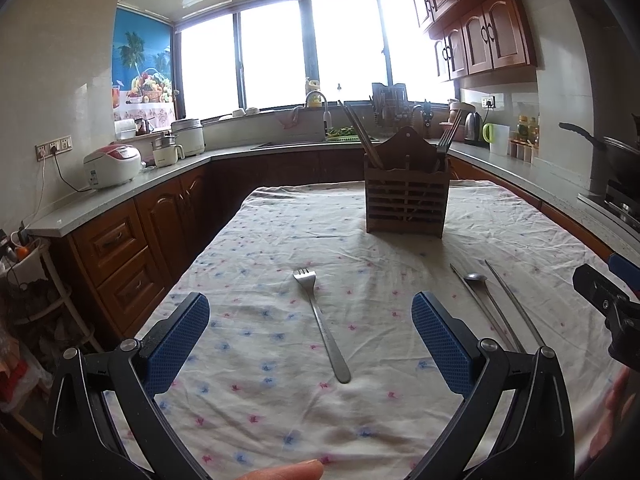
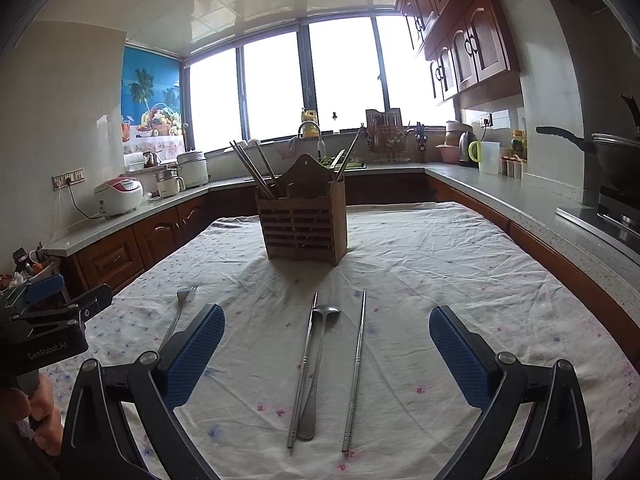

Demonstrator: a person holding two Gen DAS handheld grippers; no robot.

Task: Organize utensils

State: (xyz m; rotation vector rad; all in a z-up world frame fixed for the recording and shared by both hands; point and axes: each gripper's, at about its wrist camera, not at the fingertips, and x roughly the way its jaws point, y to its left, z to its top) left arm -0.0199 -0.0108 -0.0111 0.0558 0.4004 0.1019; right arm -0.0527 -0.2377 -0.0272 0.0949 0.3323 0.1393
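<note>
A wooden slatted utensil holder point(image 1: 406, 196) point(image 2: 304, 224) stands far on the cloth-covered table point(image 1: 260, 248) point(image 2: 440, 264), with chopsticks and a fork in it. A steel fork point(image 1: 322, 326) point(image 2: 178, 316) lies between the fingers of my left gripper point(image 1: 310, 344), which is open and empty above it. A steel spoon point(image 2: 318, 360) point(image 1: 476, 280) and two steel chopsticks point(image 2: 356, 368) point(image 1: 512, 304) lie between the fingers of my right gripper point(image 2: 326, 356), which is open and empty. The right gripper also shows at the right edge of the left wrist view point(image 1: 604, 300).
Kitchen counters point(image 1: 132, 184) point(image 2: 520, 200) run around the table on three sides, with rice cookers point(image 1: 112, 164), a kettle point(image 2: 466, 148) and a wok point(image 2: 616, 156) on them. A sink with a tap point(image 1: 320, 120) is under the window.
</note>
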